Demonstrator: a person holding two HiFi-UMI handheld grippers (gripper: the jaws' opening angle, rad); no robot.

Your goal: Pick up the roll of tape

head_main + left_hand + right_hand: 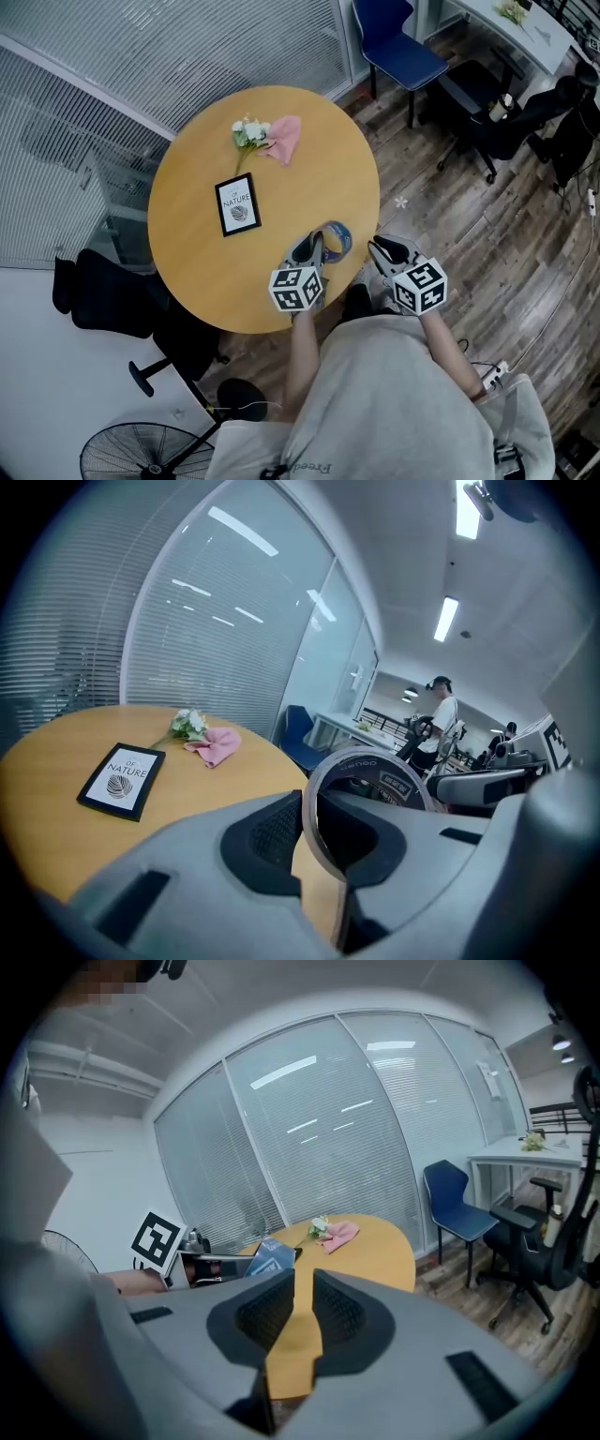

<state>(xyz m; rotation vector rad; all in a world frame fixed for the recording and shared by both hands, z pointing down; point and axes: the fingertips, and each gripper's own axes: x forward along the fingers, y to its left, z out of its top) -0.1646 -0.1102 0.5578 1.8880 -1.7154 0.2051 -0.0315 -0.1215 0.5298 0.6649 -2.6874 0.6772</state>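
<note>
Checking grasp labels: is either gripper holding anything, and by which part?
The left gripper holds the roll of tape by its ring wall, one jaw inside the hole. The right gripper holds nothing.

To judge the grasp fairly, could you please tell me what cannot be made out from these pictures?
- Lower part of the roll of tape: left gripper view, hidden behind the jaws of the left gripper.
- Print on the roll's core: left gripper view, too blurred to read.
- Small items on the white desk: head view, too small and cut off by the top edge.
- Floor fan: head view, cut off by the bottom edge.
</note>
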